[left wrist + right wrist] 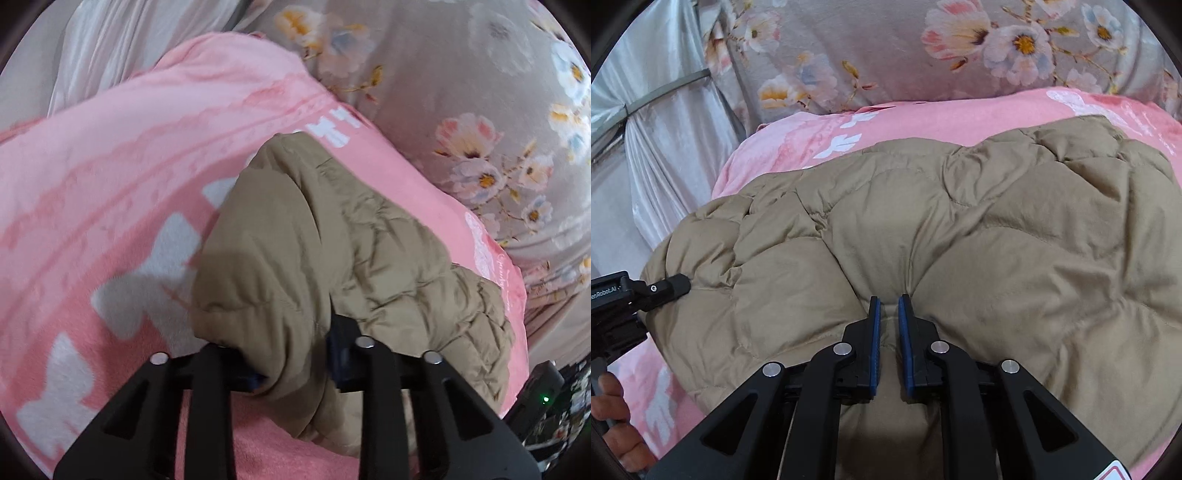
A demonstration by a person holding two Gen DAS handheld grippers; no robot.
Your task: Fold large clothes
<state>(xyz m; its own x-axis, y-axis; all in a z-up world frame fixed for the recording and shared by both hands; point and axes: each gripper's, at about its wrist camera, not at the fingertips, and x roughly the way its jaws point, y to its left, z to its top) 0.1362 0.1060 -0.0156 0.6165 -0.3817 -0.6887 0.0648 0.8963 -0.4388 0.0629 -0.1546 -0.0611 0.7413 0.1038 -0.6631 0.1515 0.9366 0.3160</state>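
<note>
A tan quilted puffer jacket (923, 229) lies on a pink blanket (923, 118) on a bed. My right gripper (889, 306) is shut on a fold of the jacket at its near edge, with fabric pinched between the blue pads (875, 332). My left gripper (295, 354) is shut on a thick bunch of the jacket (295, 240), which hides its fingertips. In the right wrist view the left gripper (677, 286) shows at the jacket's left end, with the person's hand (613, 406) below it.
A grey floral duvet (886, 48) lies beyond the pink blanket (110, 166). A silvery curtain (665, 129) hangs at the left. Dark equipment with a green light (546, 398) sits at the bed's right edge.
</note>
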